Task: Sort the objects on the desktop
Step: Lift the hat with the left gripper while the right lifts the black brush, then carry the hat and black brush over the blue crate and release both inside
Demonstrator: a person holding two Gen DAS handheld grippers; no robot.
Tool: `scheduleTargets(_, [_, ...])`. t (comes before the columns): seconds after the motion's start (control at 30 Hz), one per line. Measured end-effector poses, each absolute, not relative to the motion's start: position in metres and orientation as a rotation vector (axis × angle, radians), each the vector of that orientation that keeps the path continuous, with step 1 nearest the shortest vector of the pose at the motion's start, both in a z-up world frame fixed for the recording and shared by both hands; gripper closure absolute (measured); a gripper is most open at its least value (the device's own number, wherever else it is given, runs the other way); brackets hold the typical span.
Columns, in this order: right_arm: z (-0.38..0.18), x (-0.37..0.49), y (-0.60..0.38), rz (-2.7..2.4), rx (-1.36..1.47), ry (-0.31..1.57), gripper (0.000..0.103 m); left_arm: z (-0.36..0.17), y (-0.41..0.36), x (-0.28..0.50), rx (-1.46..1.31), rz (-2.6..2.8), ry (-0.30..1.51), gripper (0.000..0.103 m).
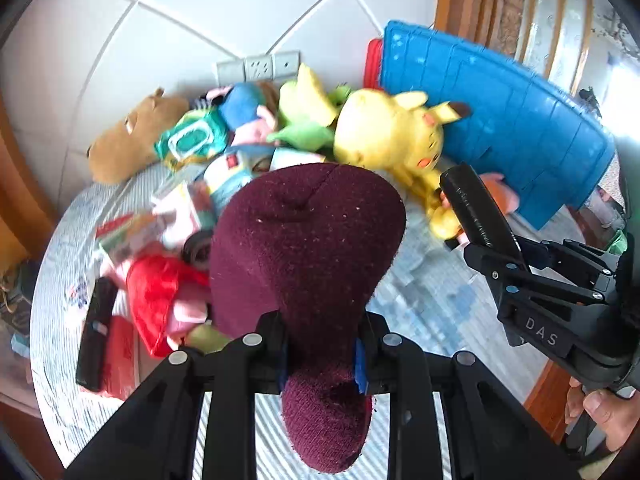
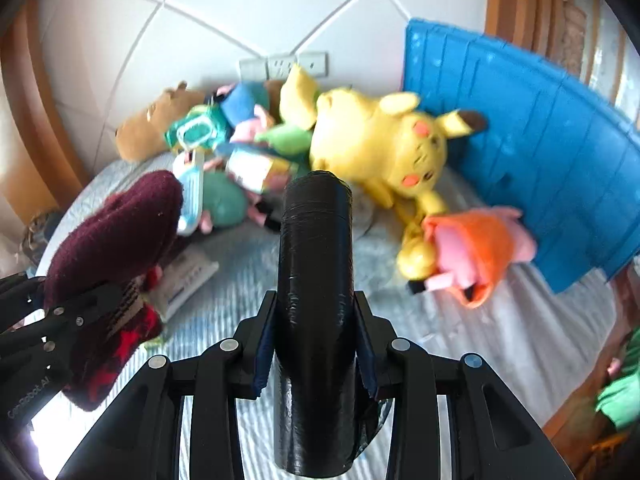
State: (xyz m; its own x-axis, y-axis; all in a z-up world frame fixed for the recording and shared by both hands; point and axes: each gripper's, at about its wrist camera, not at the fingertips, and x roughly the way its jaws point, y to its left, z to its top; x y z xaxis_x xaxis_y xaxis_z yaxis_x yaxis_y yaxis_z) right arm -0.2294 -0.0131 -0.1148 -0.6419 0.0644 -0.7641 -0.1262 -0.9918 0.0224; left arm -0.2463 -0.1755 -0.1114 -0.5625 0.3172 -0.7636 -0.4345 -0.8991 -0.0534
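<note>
My left gripper is shut on a maroon knitted sock, which bulges forward and hides much of the table behind it. In the right wrist view the same sock shows a red-patterned cuff in the left gripper at the left edge. The right gripper is shut on a black plastic roll that points forward along its fingers. Seen from the left wrist, that roll and the right gripper sit to the right, close to a yellow plush.
A blue plastic crate stands on its side at the back right. Against the tiled wall lie the yellow plush, a brown plush, a green wipes pack and boxes. A pink-and-orange plush lies by the crate. A red-dressed doll lies left.
</note>
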Motion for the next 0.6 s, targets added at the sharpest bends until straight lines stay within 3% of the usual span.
scheduleTargets(0.6, [-0.030,-0.216,0.082,2.916,-1.146,0.017,0.069,-0.043,-0.076,-0.228,-1.038,2.586,0.111,0.080])
